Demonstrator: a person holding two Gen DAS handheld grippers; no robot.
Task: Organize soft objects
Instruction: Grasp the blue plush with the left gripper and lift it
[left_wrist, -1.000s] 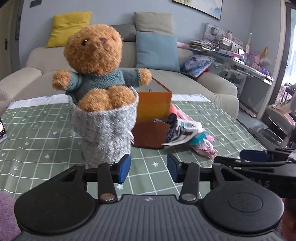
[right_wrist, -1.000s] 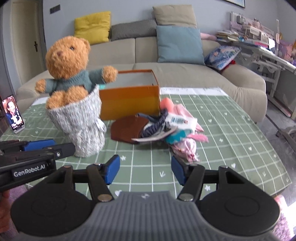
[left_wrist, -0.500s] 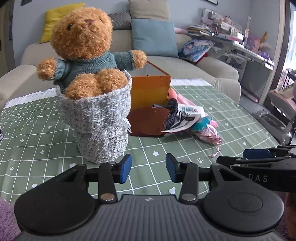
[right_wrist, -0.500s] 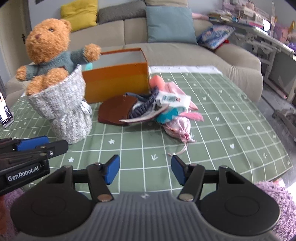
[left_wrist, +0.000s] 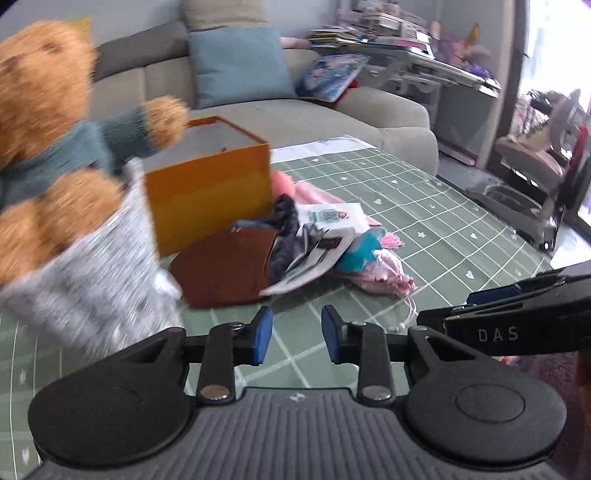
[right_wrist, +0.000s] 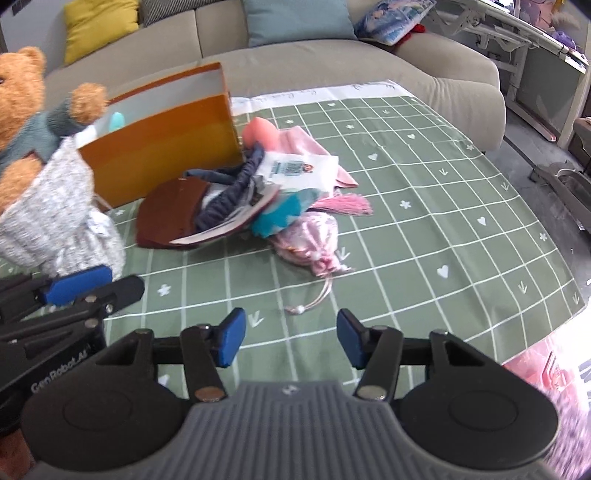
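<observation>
**Two empty hand-held grippers closing in on a pile of soft things on the bench**

A bench (right_wrist: 461, 206) covered in a green grid-patterned cloth carries a loose pile of soft items (right_wrist: 251, 199): dark brown fabric, a navy knitted piece, a white tagged packet, something teal, and a pink drawstring pouch (right_wrist: 314, 243) at the pile's near edge. The pouch's cord trails toward the cameras. Behind the pile stands an open orange box (right_wrist: 162, 147). To its left, a brown teddy bear (left_wrist: 48, 122) in a teal sweater sits in a grey knitted sack (left_wrist: 92, 280).

The left hand-held gripper (left_wrist: 294, 334) has a narrow gap between its blue pads, and its jaws are closing with nothing between them. The right hand-held gripper (right_wrist: 289, 341) stands wider, its jaws also closing on nothing.

The pile lies ahead of both grippers, apart from each. From the right gripper, the pouch sits straight ahead, its long axis running from the pile toward the gripper, and the cord end lies just beyond the pads. That gripper appears nearer to the pouch. From the left gripper, the brown fabric is the nearest piece ahead.
</observation>
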